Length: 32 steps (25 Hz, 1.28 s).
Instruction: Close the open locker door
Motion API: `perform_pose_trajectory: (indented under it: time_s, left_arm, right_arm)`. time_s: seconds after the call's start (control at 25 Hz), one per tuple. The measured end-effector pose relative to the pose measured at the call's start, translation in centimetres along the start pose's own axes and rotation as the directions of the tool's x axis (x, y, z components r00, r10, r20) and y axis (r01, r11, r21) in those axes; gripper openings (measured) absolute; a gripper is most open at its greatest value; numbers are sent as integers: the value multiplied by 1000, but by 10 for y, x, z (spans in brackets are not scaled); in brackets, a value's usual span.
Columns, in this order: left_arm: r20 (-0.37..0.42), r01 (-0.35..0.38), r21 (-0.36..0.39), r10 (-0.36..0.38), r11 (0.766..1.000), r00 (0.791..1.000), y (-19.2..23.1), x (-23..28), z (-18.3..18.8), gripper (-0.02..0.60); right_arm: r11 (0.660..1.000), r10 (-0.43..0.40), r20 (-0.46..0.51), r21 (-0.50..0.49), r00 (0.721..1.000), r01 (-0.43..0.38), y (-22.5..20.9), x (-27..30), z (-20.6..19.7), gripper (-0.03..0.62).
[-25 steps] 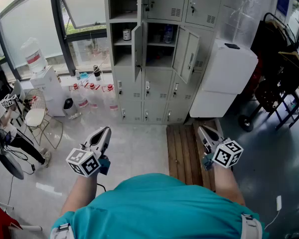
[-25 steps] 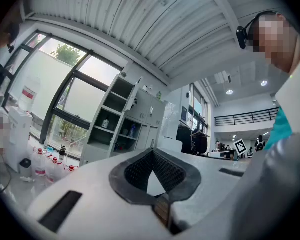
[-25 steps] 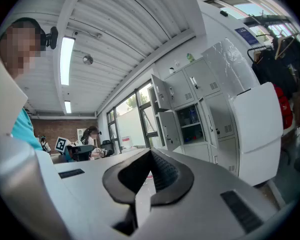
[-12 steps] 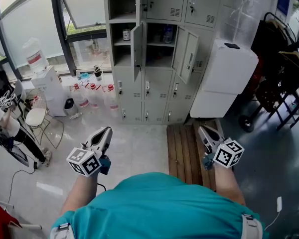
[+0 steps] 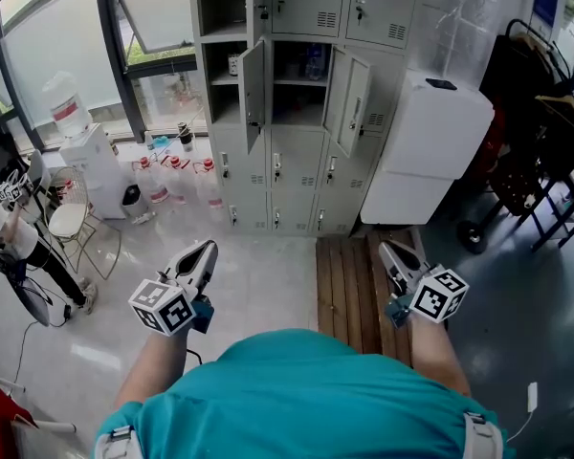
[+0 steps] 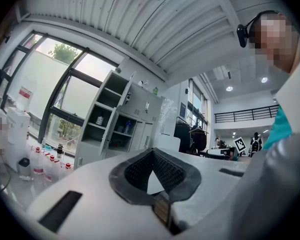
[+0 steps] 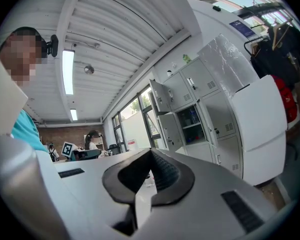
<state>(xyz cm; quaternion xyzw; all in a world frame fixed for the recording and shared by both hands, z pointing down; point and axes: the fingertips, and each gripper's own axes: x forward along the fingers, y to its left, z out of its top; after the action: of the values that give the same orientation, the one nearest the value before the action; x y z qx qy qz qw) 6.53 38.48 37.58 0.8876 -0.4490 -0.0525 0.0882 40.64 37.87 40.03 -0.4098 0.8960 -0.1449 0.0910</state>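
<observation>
The left gripper [image 5: 207,250] points level toward the locker [image 5: 297,175]. Its fingers [image 6: 135,171] are closed tip to tip with nothing between them. The right gripper [image 5: 390,249] points the same way. Its fingers [image 7: 165,174] seem closed too, with the tips meeting, though the wide lens makes the seam hard to judge. It holds nothing.

The locker stands against the far wall, well ahead of both pairs of fingers, with pale floor [image 5: 258,275] in between. Two of its doors hang open at mid height. The left door [image 5: 253,94] is ahead of the left fingers and swung out almost edge-on. The right door [image 5: 352,103] is ahead of the right fingers and a little to their left, angled outward. The compartment [image 5: 301,65] between the two doors holds a few items too small to name. A third door [image 7: 159,96], above the left door, is open as well. The doors in the lower rows are shut.

Wooden boards [image 5: 349,285] lie on the floor just left of the right fingers and under them. A white box [image 5: 430,132] leans beside the locker, ahead and right of the right fingers. Far to the left of the left fingers are a dispenser [image 5: 81,151], a row of bottles [image 5: 172,175] on the floor, and a person [image 5: 5,223] at the edge of the view.
</observation>
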Motion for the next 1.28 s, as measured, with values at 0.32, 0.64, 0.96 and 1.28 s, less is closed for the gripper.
perform_pose_trajectory:
  time_s: [0.32, 0.64, 0.96, 1.28]
  left_arm:
    - [-22, -6, -5, 6, 1000, 1000, -52, 37, -23, 5]
    - [-63, -14, -19, 12, 1000, 998, -47, 64, -41, 5]
    - [-60, 52, -48, -55, 997, 997, 54, 119, -37, 5]
    - [-72, 181, -13, -181, 983, 981, 208, 210, 23, 5]
  right_arm:
    - [999, 49, -27, 7, 998, -48, -39, -33, 3, -2]
    - [995, 100, -40, 19, 994, -99, -61, -11, -5, -2]
    - [996, 86, -51, -20, 995, -87, -75, 99, -6, -2]
    - [998, 42, 0, -44, 999, -42, -84, 278, 21, -2]
